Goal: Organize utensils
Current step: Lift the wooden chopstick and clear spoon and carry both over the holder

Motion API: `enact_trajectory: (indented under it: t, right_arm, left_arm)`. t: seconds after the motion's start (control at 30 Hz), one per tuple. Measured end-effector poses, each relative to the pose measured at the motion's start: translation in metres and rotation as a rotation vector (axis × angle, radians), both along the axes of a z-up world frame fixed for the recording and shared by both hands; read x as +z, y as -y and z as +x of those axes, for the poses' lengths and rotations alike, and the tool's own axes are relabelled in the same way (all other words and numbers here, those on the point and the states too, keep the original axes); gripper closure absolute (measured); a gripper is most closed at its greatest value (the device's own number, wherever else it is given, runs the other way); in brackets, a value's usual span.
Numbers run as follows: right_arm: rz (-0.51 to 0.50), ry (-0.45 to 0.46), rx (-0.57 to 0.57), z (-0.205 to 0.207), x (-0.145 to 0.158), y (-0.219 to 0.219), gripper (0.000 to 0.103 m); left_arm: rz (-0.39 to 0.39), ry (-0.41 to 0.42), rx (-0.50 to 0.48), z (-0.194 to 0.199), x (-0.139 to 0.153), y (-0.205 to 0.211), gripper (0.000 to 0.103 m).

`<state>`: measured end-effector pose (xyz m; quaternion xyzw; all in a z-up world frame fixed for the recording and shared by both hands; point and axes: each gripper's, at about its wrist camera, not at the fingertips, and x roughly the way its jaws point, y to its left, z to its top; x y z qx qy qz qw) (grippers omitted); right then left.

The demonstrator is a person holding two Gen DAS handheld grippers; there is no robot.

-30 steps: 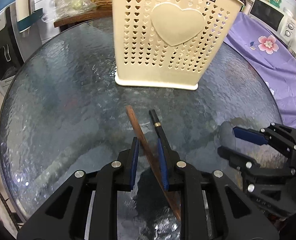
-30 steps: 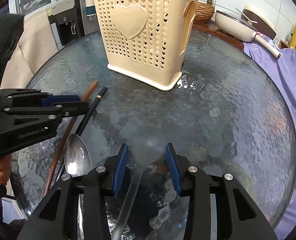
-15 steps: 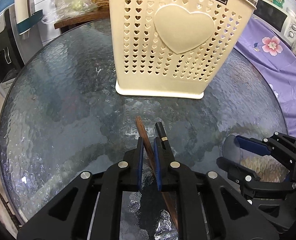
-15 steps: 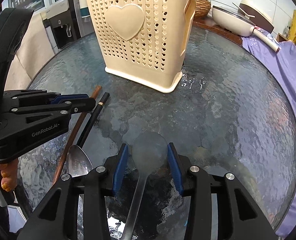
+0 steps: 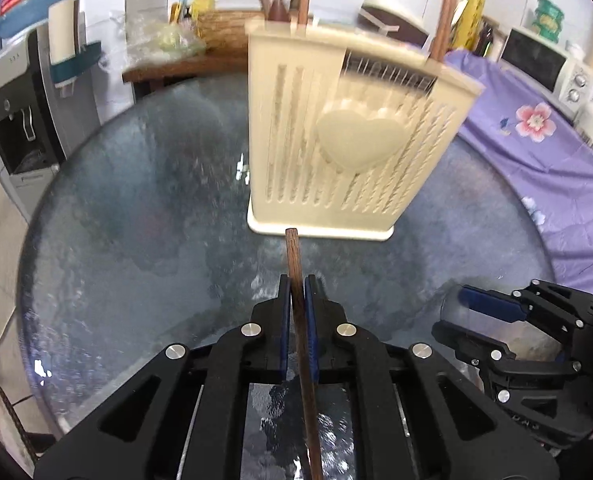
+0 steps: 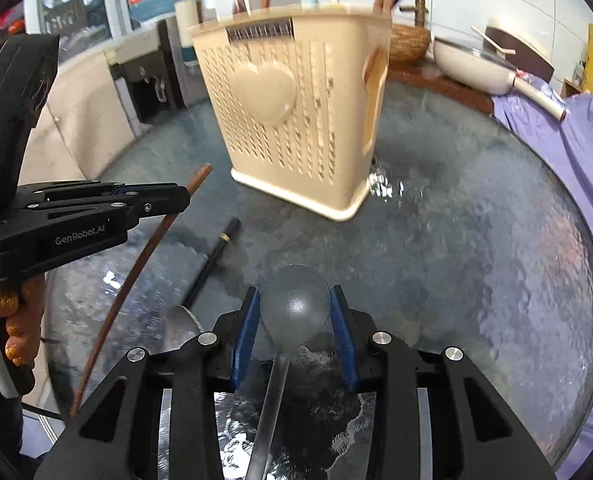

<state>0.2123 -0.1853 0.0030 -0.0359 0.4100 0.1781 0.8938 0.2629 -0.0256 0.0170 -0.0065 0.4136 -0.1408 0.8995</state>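
L claw [image 5: 295,312] is clamped on brown chopstick [image 5: 296,264], tip aimed at holder [image 5: 336,140] for insertion. R claw [image 6: 294,320] is closing round spoon [image 6: 294,304] bowl, pads seemingly touching it.

A holder [image 6: 296,120] stands on the table [image 6: 476,240], chopstick [image 6: 216,256] lying before it.

Left tool [image 5: 295,312] clamped tight; right tool [image 6: 295,312] jaws closing.
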Motion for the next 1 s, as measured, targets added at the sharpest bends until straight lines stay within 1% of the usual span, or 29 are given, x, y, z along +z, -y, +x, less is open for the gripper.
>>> enact_trajectory:
  t: [0.1, 0.17, 0.3, 0.57, 0.83, 1.0]
  right_arm:
    - [0.043, 0.057, 0.042, -0.012, 0.021, 0.005, 0.068]
    - [0.071, 0.082, 0.066, -0.017, 0.033, 0.008, 0.068]
    - [0.081, 0.105, 0.08, -0.022, 0.049, 0.012, 0.068]
    - [0.114, 0.12, 0.088, -0.029, 0.068, 0.015, 0.068]
    - [0.111, 0.153, 0.109, -0.033, 0.087, 0.014, 0.068]
    - [0.109, 0.182, 0.119, -0.034, 0.1, 0.013, 0.068]
  left_arm:
    - [-0.011, 0.064, -0.003, -0.012, 0.023, -0.006, 0.095]
    - [-0.02, 0.092, -0.008, -0.018, 0.034, -0.008, 0.095]
    - [-0.029, 0.144, -0.016, -0.03, 0.057, -0.01, 0.096]
    - [-0.036, 0.189, -0.033, -0.048, 0.076, -0.009, 0.096]
    - [-0.051, 0.246, -0.038, -0.063, 0.095, -0.014, 0.096]
    - [-0.076, 0.273, -0.039, -0.067, 0.11, -0.019, 0.096]
